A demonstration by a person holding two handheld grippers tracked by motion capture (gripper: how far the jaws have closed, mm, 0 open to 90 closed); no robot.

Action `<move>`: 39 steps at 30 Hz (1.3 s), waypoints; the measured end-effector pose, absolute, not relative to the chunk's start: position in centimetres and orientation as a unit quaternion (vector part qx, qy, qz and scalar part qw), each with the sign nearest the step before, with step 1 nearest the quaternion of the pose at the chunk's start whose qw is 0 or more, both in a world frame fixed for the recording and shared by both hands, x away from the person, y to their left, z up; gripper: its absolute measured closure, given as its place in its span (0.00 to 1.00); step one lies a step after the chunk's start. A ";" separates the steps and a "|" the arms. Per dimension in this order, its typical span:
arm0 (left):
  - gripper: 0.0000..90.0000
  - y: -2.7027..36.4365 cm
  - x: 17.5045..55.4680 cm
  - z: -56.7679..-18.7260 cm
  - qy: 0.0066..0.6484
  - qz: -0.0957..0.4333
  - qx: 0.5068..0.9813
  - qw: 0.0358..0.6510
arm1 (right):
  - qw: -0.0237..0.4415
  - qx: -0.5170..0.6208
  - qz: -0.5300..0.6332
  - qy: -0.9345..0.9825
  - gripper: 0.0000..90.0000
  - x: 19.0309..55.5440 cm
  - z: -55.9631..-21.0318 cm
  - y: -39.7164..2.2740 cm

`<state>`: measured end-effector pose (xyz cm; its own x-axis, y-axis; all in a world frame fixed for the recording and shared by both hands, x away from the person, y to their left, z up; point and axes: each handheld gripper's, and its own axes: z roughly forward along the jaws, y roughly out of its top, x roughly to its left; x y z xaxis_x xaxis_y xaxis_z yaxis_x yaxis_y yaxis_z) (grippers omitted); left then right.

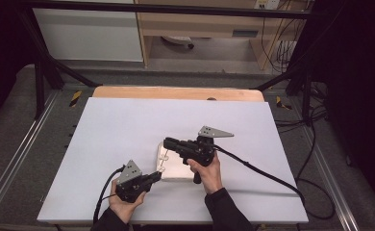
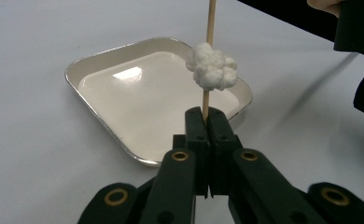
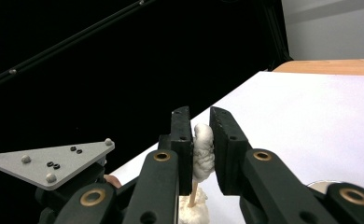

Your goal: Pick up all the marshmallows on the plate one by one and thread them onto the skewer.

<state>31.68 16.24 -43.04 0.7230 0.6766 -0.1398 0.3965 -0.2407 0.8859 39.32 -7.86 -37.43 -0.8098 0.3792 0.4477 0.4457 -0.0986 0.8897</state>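
While the left claw (image 2: 206, 122) is clamping the wooden skewer (image 2: 210, 28) upright above the tray (image 2: 101, 86), the right claw (image 3: 200, 151) is closing on the upper white lump (image 3: 202, 154), its jaws straddling the skewer's long axis from above.

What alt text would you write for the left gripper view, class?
The left gripper, jaws shut, holds a thin wooden skewer upright with a white fluffy lump threaded on it. Behind it, an empty shallow tray rests on the white table.
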 end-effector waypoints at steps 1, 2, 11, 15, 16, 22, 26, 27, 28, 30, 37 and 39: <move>0.99 16.2 31.7 -43.1 0.346 0.135 0.775 0.511 | 0.025 -0.308 -0.674 -0.671 0.89 39.3 -37.5 -7.8; 0.99 16.2 31.7 -43.1 0.347 0.135 0.775 0.511 | 0.023 -0.306 -0.675 -0.671 0.89 39.3 -37.7 -7.7; 0.99 16.3 31.7 -43.0 0.345 0.134 0.777 0.510 | 0.014 -0.304 -0.678 -0.670 0.89 39.0 -38.2 -7.4; 0.99 16.3 31.5 -42.9 0.346 0.130 0.778 0.508 | 0.017 -0.303 -0.678 -0.669 0.89 38.9 -38.4 -7.3; 0.99 16.3 31.5 -42.9 0.346 0.130 0.779 0.507 | 0.017 -0.302 -0.679 -0.669 0.90 38.9 -38.4 -7.3; 0.99 16.3 31.6 -42.9 0.346 0.136 0.777 0.507 | 0.015 -0.298 -0.679 -0.671 0.90 38.7 -38.6 -7.2; 0.99 16.4 31.7 -42.8 0.345 0.135 0.777 0.508 | 0.016 -0.296 -0.680 -0.671 0.90 38.7 -38.7 -7.2; 0.99 16.4 31.7 -42.8 0.344 0.137 0.779 0.507 | 0.014 -0.295 -0.679 -0.672 0.90 38.7 -38.7 -7.2; 0.99 16.3 31.7 -42.8 0.344 0.138 0.779 0.507 | 0.015 -0.295 -0.679 -0.673 0.90 38.7 -38.7 -7.2; 0.99 16.3 31.6 -42.9 0.346 0.133 0.781 0.502 | 0.015 -0.295 -0.678 -0.674 0.91 38.6 -38.7 -7.2; 0.99 16.2 31.6 -42.9 0.346 0.132 0.783 0.500 | 0.019 -0.293 -0.682 -0.670 0.91 38.3 -39.1 -7.0; 0.99 16.1 31.5 -42.9 0.343 0.133 0.784 0.500 | 0.019 -0.292 -0.681 -0.671 0.91 38.3 -39.0 -7.0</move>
